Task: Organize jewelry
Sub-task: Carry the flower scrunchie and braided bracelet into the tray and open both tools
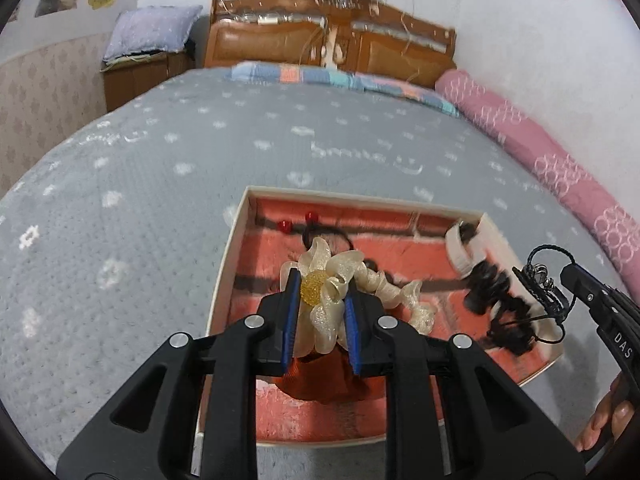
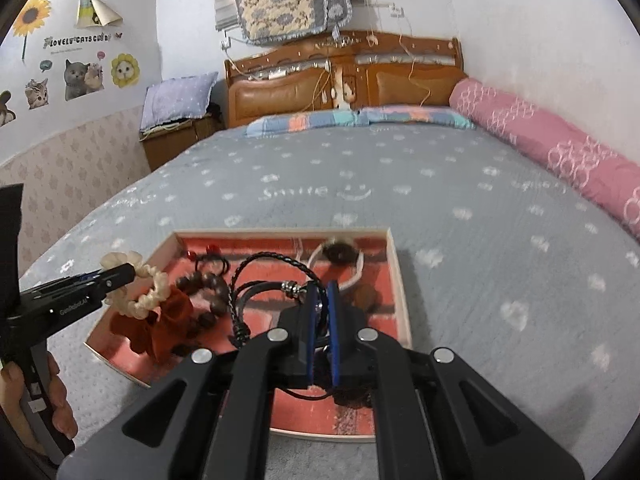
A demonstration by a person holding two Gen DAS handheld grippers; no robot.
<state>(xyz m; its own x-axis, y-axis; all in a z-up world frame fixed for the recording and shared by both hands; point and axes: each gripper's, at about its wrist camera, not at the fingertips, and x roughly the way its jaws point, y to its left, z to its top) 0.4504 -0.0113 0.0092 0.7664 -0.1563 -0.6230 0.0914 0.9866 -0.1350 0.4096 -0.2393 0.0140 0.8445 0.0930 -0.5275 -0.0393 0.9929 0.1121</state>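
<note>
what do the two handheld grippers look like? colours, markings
Both the left gripper and right gripper are matte black plastic with triangular cutouts, silver round screw heads and blue pads on the fingers. White lettering marks their sides. Bare hands, no sleeves or cables visible.

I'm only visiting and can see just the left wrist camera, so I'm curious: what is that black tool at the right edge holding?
Observer: The right gripper is shut on a black braided cord with a silver bead.
Operator: Is anything hidden behind the cream scrunchie?
Observer: Yes, brown wooden beads lie in the box, beside a dark red scrunchie.
Operator: What else is on the left wall?
Observer: A big sunflower sticker, up and left of the cat stickers.
</note>
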